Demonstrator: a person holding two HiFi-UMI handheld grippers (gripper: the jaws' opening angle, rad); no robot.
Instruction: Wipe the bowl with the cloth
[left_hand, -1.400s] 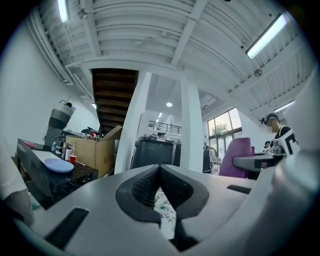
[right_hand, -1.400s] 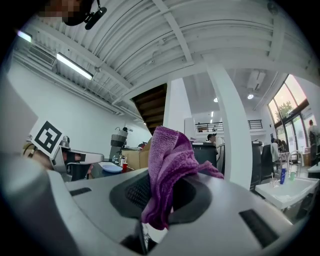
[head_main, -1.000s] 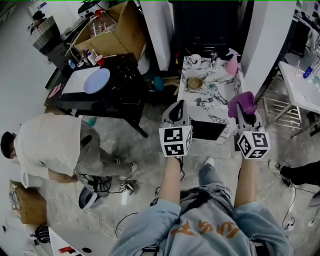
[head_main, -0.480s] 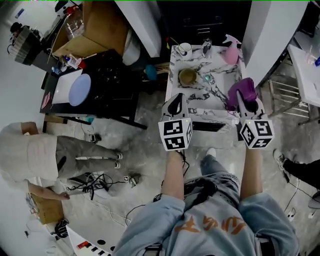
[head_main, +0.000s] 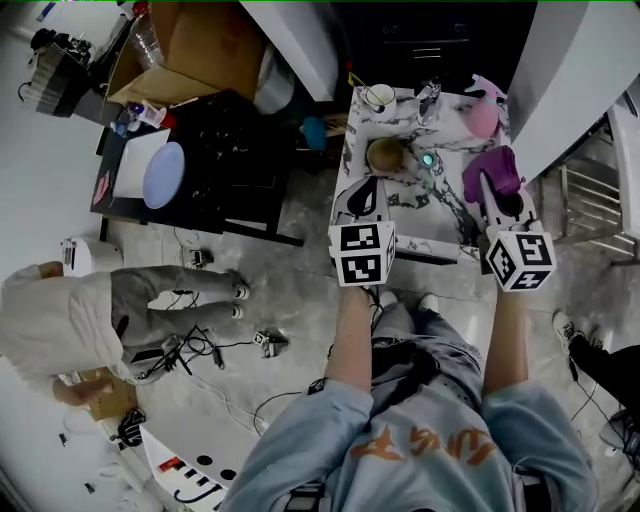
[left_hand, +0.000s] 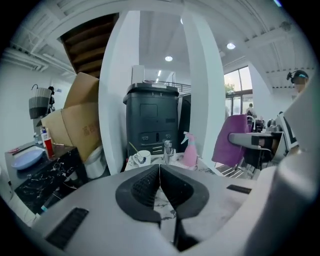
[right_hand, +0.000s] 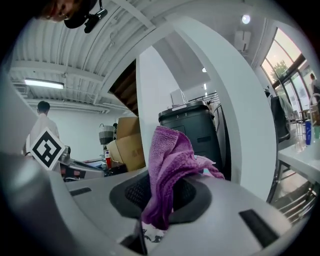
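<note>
A brownish bowl (head_main: 385, 155) stands on the small marble table (head_main: 410, 215), ahead of both grippers. My left gripper (head_main: 363, 196) hangs over the table's near left part, just short of the bowl, shut with nothing in it; in the left gripper view its pads (left_hand: 148, 184) meet. My right gripper (head_main: 497, 195) is over the table's right side, shut on a purple cloth (head_main: 491, 171) that bunches up above its jaws. In the right gripper view the cloth (right_hand: 167, 167) hangs out between the pads. The bowl is hidden in both gripper views.
On the table's far edge stand a white cup (head_main: 380, 97), a metal fitting (head_main: 430, 95) and a pink spray bottle (head_main: 484, 115); a small teal thing (head_main: 428, 159) lies beside the bowl. A black table with a blue plate (head_main: 165, 172), a cardboard box (head_main: 200, 45) and a crouching person (head_main: 70, 325) are at left.
Both grippers have come forward to the marble table and now hang over it. The cloth stays in the right gripper. The person at left has shifted lower in the view.
</note>
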